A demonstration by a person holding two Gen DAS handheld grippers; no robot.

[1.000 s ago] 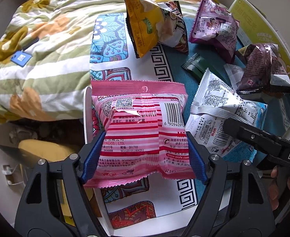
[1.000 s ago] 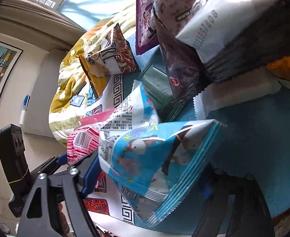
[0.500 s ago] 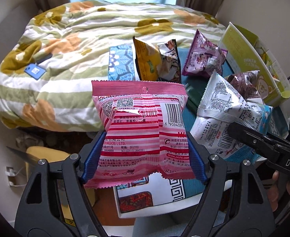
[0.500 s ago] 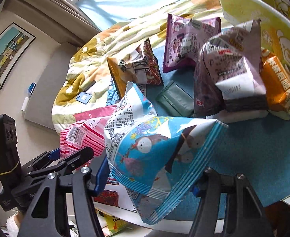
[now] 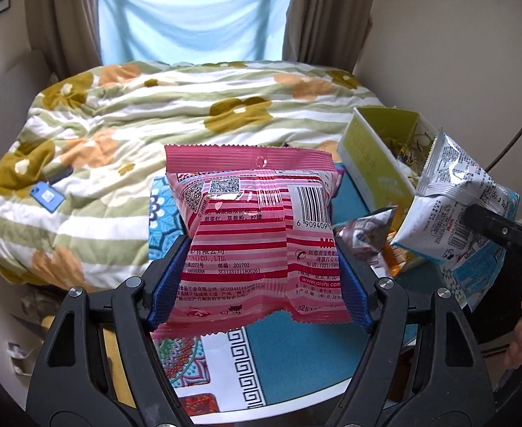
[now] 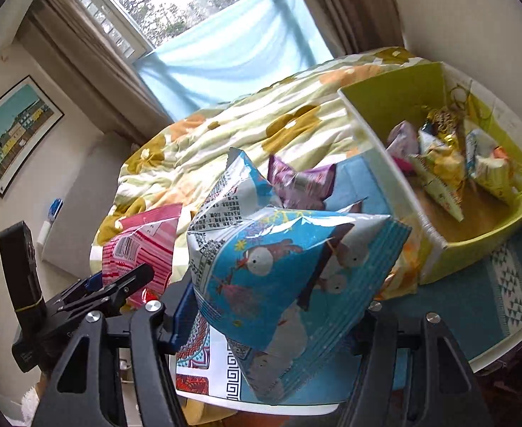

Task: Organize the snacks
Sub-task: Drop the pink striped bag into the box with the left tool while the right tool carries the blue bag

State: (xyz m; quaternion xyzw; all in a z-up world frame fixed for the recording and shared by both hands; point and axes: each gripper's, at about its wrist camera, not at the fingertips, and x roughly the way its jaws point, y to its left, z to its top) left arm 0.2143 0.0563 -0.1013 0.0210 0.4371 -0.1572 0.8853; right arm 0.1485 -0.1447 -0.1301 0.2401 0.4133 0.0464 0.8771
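While the left gripper (image 5: 261, 277) clamps the pink snack bag (image 5: 257, 227) and the right gripper (image 6: 271, 320) clamps the blue snack bag (image 6: 289, 284), both packets hang above the patterned table (image 6: 474, 313). The green box (image 6: 481, 235) beside them holds several packets; a purple packet (image 6: 303, 185) lies near it. A floral quilt (image 5: 154, 114) lies beyond.

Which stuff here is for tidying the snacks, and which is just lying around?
For the job:
pink snack bag in the left gripper
blue snack bag in the right gripper
green box with snacks inside
purple snack bag on the table

Just lying about:
flowery quilt
curtains
wall picture
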